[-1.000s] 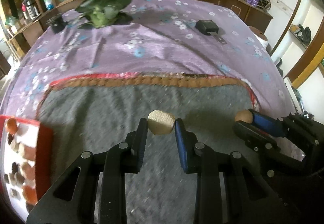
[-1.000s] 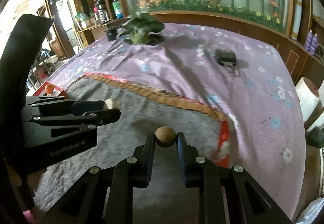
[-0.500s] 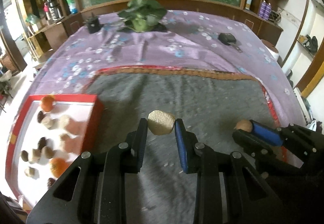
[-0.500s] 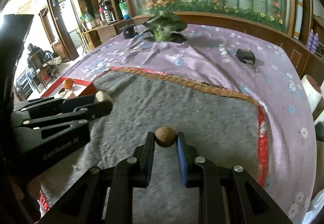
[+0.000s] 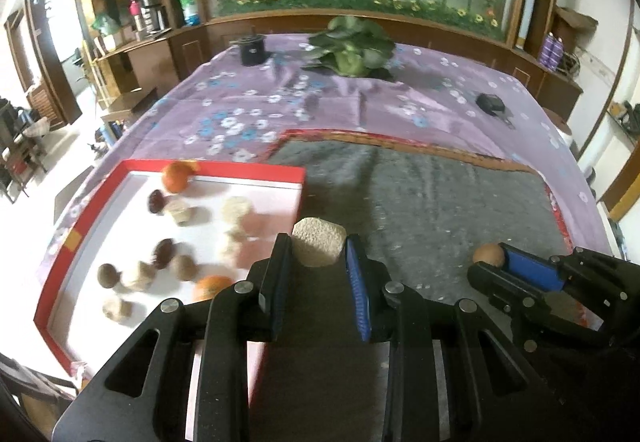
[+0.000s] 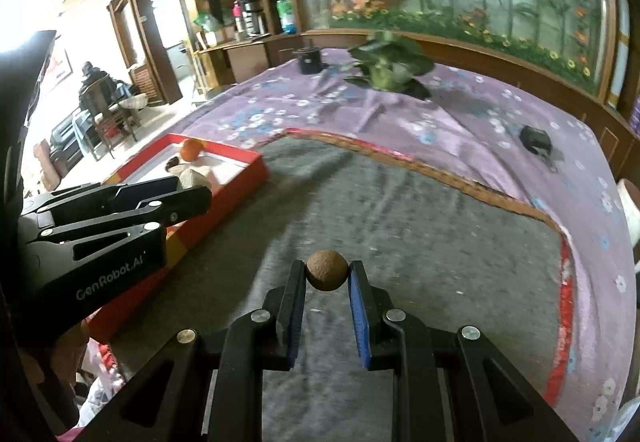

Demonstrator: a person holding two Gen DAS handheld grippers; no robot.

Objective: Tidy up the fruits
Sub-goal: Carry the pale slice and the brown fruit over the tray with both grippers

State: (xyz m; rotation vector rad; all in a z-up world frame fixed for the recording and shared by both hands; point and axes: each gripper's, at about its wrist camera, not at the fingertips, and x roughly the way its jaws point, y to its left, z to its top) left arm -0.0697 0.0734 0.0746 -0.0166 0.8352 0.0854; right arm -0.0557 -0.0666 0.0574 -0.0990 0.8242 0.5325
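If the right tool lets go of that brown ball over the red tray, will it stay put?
Probably not. The brown ball looks round and firm, pinched only at its sides, so it would likely roll. The red tray has raised walls that should stop it.

Both wrist views angled down, sharing red tray (image 5: pixel 120 178)

Blanket (image 5: pixel 420 210) lies on the bedspread (image 5: pixel 248 110). Tray (image 5: pixel 294 178), at the blanket's nine o'clock edge, holds scattered fruits (image 5: pixel 176 176). Plant (image 5: pixel 352 50) lies at twelve o'clock, cup (image 5: pixel 252 49) at eleven, pouch (image 5: pixel 491 103) at two.
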